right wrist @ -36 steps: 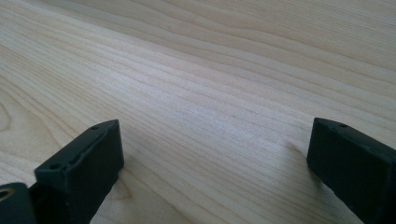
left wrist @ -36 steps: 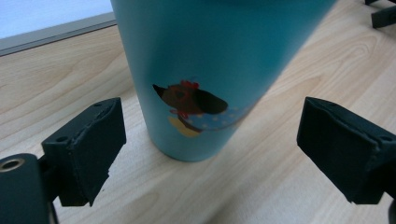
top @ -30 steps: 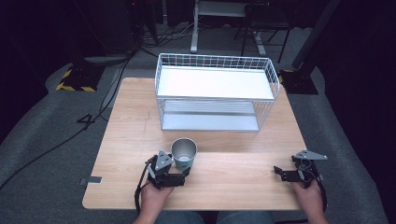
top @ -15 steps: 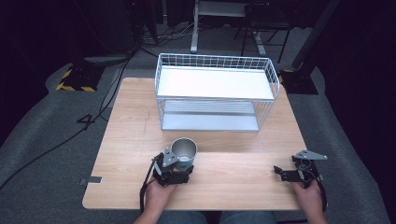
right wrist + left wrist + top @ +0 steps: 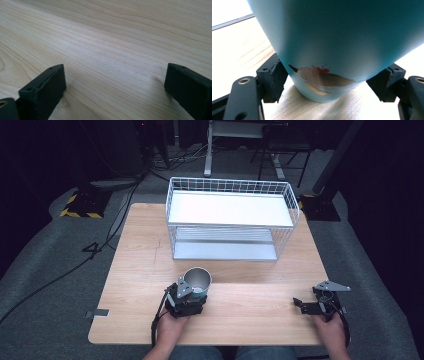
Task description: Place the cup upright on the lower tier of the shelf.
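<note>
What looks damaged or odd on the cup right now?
The cup has a worn patch low on its side where the light-blue coating is scraped off, showing bare metal and a red fleck. It stands upright on the table, clamped in the left gripper.

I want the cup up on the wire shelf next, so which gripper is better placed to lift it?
Left. The left gripper is shut on the cup, its jaws having just closed. The right gripper sits open over bare table, well off to the side.
</note>
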`<state>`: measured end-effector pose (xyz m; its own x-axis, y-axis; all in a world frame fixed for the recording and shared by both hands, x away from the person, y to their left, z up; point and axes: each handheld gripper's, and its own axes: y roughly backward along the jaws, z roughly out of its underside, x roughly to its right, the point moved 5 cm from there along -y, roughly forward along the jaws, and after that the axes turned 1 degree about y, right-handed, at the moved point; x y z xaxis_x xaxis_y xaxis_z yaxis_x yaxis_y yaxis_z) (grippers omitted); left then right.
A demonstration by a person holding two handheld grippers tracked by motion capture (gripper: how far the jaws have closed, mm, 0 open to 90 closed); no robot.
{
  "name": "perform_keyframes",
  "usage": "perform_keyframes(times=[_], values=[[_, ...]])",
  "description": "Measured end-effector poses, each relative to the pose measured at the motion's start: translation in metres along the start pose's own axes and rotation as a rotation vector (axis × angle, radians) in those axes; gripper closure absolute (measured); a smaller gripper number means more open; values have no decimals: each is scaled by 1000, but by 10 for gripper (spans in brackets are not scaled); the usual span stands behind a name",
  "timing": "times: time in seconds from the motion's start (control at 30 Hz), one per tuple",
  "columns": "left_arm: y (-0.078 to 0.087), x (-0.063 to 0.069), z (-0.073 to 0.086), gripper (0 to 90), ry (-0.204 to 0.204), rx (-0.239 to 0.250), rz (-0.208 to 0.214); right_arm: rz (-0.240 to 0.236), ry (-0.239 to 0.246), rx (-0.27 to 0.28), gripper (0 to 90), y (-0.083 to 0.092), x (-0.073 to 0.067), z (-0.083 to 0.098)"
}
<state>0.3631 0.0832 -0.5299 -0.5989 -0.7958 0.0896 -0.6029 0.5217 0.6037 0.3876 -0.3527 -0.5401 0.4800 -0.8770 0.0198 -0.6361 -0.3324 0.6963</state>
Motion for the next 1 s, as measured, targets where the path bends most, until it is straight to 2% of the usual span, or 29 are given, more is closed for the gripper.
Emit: perform_keyframes(times=[0.2, 0.33, 0.43, 0.63, 0.73, 0.83, 0.87, 0.93, 1.0], values=[[1, -1, 0, 247, -1, -1, 5, 0, 0, 0, 41, 0, 0, 0], [2, -1, 0, 248, 21, 0, 19, 0, 0, 0, 41, 0, 0, 0], [6, -1, -4, 248, 22, 10, 22, 0, 0, 0, 41, 0, 0, 0], [14, 3, -18, 248, -5, 35, 30, 0, 0, 0, 41, 0, 0, 0], [17, 5, -26, 248, -5, 37, 41, 1, -4, -2, 41, 0, 0, 0], [15, 5, -34, 248, -19, 14, 35, 1, -4, -2, 41, 0, 0, 0], [13, 7, -36, 248, -9, 11, 34, 1, -1, 0, 41, 0, 0, 0], [11, 7, -41, 248, -27, 0, 30, 1, -3, -1, 40, 0, 0, 0], [8, 9, -46, 248, -23, -4, 34, 1, -3, -1, 41, 0, 0, 0]])
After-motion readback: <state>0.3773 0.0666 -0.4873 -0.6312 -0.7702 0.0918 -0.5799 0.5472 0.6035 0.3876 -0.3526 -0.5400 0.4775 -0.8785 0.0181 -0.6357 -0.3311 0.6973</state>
